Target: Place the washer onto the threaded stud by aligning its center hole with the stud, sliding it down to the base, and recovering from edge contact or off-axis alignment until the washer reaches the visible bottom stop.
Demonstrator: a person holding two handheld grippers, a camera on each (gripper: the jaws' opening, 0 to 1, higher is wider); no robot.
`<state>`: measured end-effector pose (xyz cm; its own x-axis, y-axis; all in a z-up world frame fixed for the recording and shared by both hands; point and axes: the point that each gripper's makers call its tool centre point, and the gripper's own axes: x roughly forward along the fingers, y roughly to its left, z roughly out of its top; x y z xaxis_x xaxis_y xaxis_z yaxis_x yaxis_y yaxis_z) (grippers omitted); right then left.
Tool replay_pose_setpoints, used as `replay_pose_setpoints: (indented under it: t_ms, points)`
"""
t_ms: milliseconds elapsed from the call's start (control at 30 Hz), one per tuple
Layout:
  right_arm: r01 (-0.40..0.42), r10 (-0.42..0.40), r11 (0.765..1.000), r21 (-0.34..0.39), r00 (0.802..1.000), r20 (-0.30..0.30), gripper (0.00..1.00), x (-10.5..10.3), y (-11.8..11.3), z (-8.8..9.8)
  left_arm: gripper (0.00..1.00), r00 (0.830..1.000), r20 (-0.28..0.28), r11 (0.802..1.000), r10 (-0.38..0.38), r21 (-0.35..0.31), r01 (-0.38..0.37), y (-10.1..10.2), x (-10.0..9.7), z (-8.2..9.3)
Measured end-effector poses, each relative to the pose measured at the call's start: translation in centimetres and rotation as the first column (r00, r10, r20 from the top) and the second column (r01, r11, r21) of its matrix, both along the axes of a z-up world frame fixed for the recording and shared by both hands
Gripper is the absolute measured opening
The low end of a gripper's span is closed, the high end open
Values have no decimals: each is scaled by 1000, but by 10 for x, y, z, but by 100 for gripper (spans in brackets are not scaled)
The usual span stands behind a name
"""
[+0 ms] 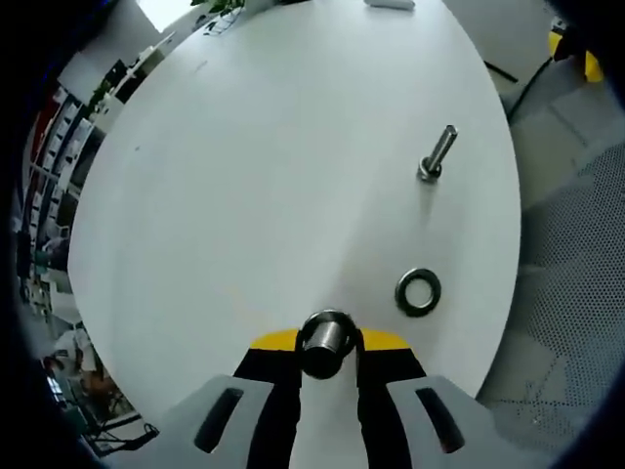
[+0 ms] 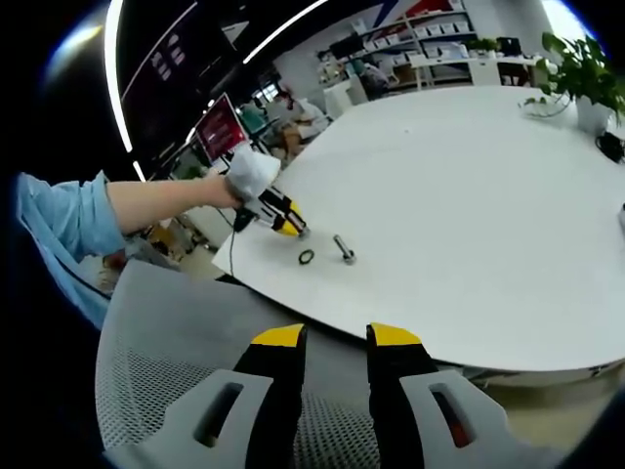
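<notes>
A dark metal washer (image 1: 418,291) lies flat on the white table (image 1: 273,166), just right of my left gripper (image 1: 328,363). That gripper is shut on a round metal part (image 1: 325,337), seen end-on between its yellow-tipped fingers (image 1: 275,341). Farther off lies a threaded bolt (image 1: 437,154), its head toward me. In the right gripper view, a hand holds the left gripper (image 2: 296,231) at the table's near edge, with the washer (image 2: 307,257) and bolt (image 2: 344,249) beside it. My right gripper (image 2: 337,344) hangs open over a chair, away from the table, with nothing between its jaws.
A grey mesh chair back (image 2: 186,362) lies under my right gripper. The table edge (image 1: 493,332) curves close to the washer, with mesh seating beyond it. A potted plant (image 2: 578,68) stands at the far right of the table. Shelves and desks fill the background.
</notes>
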<state>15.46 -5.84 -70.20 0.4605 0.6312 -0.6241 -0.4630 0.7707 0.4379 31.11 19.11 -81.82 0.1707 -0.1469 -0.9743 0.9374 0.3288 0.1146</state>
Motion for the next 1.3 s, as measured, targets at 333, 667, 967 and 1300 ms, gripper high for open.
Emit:
replay_pose_setpoints:
  t_ms: [333, 667, 967, 1300]
  points:
    - [-11, 11, 1000, 0, 1000, 1, 27, 0, 1, 0, 18, 999, -42, 1000, -10, 19, 11, 1, -22, -7]
    - [-23, 23, 1000, 1, 1000, 2, 27, -1, 3, 0, 18, 997, -67, 998, -47, 34, 49, -1, -42, -8]
    - [-26, 26, 1000, 4, 1000, 4, 27, -1, 3, 1, 20, 997, -44, 997, -70, 20, 71, -2, -43, -8]
    - [-17, 17, 1000, 7, 1000, 4, 27, -1, 3, 1, 24, 996, -73, 998, -50, -50, 46, -9, -45, -7]
